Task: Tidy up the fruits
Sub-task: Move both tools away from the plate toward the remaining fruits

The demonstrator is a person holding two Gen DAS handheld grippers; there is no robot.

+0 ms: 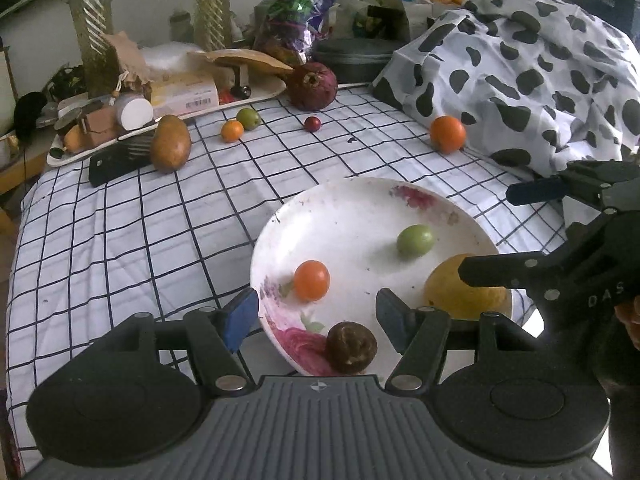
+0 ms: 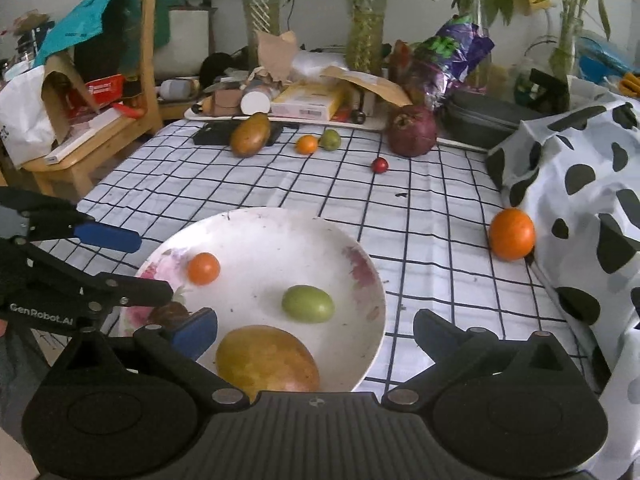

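Both claws empty over the plate, more fruit waiting on the table.

The left gripper (image 1: 316,314) stands half apart above the plate's near rim, with a dark brown fruit (image 1: 351,347) lying loose between its fingers and touched by neither; the right gripper (image 2: 314,330) gapes wide over the yellow mango (image 2: 267,360), clamped on nothing. The plate (image 2: 360,248) also holds a small orange fruit (image 2: 203,268) and a green fruit (image 2: 307,303). My judgement: the next pick is the big orange (image 2: 511,233), against the spotted cloth (image 2: 580,184) at the table's right edge. Lift clear of the rim first, straddle the orange from above, and close gently so it does not roll under the cloth.
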